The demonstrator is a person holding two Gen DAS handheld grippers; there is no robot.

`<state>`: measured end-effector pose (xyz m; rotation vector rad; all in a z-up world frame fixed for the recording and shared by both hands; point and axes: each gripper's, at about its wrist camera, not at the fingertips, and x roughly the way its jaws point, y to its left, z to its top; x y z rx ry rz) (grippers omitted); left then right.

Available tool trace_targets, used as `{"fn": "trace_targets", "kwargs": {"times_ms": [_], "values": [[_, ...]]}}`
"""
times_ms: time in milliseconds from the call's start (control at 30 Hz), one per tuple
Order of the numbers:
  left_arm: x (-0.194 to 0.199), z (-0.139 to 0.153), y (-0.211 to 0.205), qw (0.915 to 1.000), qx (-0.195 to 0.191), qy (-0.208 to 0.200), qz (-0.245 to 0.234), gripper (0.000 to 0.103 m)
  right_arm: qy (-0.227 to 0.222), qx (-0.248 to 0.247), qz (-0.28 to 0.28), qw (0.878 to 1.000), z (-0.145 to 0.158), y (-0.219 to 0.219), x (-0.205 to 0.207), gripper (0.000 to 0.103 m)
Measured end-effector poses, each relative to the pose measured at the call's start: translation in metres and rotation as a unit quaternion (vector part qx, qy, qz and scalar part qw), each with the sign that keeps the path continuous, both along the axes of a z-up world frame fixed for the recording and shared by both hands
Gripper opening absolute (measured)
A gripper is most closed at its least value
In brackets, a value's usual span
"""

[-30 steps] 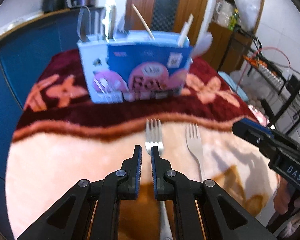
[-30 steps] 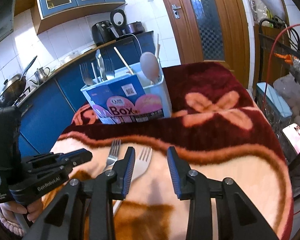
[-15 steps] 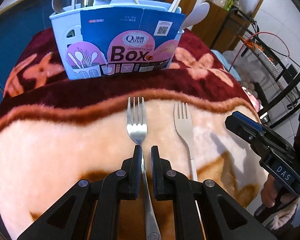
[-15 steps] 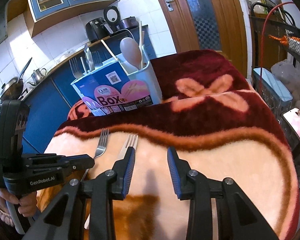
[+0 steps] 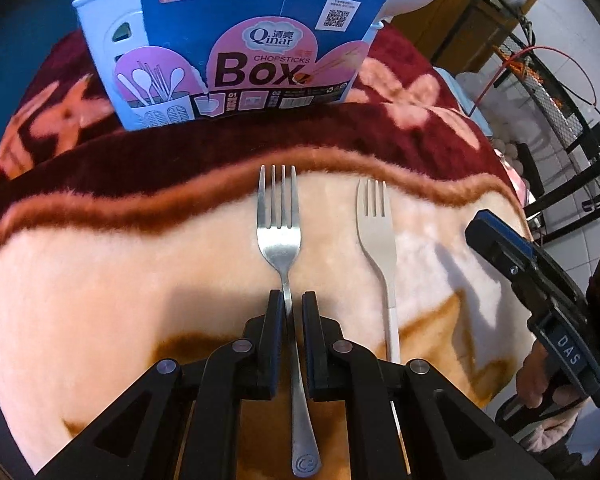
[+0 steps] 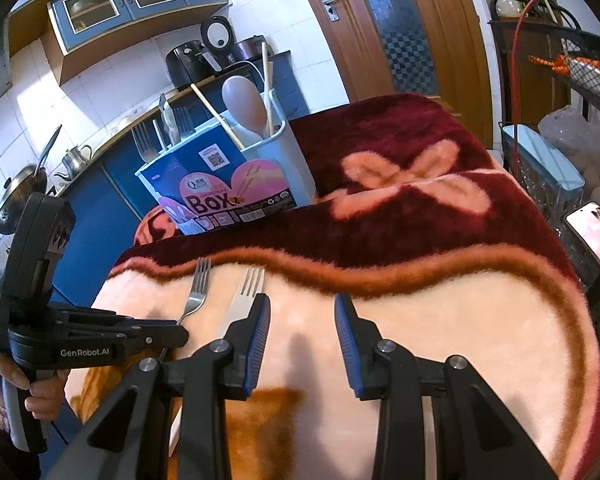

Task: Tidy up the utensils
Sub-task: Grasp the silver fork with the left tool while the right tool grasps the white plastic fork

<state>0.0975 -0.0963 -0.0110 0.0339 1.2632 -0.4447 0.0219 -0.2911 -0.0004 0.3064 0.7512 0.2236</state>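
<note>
A steel fork (image 5: 279, 236) and a white fork (image 5: 376, 236) lie side by side on the blanket, tines toward the blue utensil box (image 5: 236, 52). My left gripper (image 5: 288, 300) straddles the steel fork's neck, jaws a narrow gap apart, low over it; I cannot tell whether they grip it. In the right wrist view the left gripper (image 6: 180, 334) sits at the steel fork (image 6: 198, 286), and the white fork (image 6: 246, 294) lies beside it. My right gripper (image 6: 302, 312) is open and empty, hovering just right of the white fork. The box (image 6: 236, 180) holds forks, chopsticks and a spoon.
The table is covered by a plush maroon and peach blanket (image 6: 440, 240). A wire rack (image 5: 556, 92) and a crate with eggs (image 6: 548, 172) stand to the right. Blue kitchen cabinets (image 6: 96, 216) and a wooden door are behind the table.
My left gripper has come down and forward over the steel fork, now straddling its neck. The right gripper has drawn back slightly and stayed open.
</note>
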Motion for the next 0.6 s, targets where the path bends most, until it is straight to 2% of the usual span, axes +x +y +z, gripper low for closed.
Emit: {"fn": "trace_targets", "kwargs": {"times_ms": [133,200,600], "values": [[0.004,-0.001,0.0,1.0,-0.008,0.004,0.002,0.008,-0.001,0.003,0.0,1.0,0.0,0.0,-0.002,0.036],[0.001,-0.001,0.006,0.9996,-0.022,-0.011,0.013,0.004,-0.001,0.003,0.0,1.0,0.0,0.001,-0.003,0.037],[-0.025,0.005,0.036,0.9901,-0.087,-0.094,0.056,0.003,0.004,-0.015,0.002,1.0,0.009,0.015,-0.007,0.037]]}}
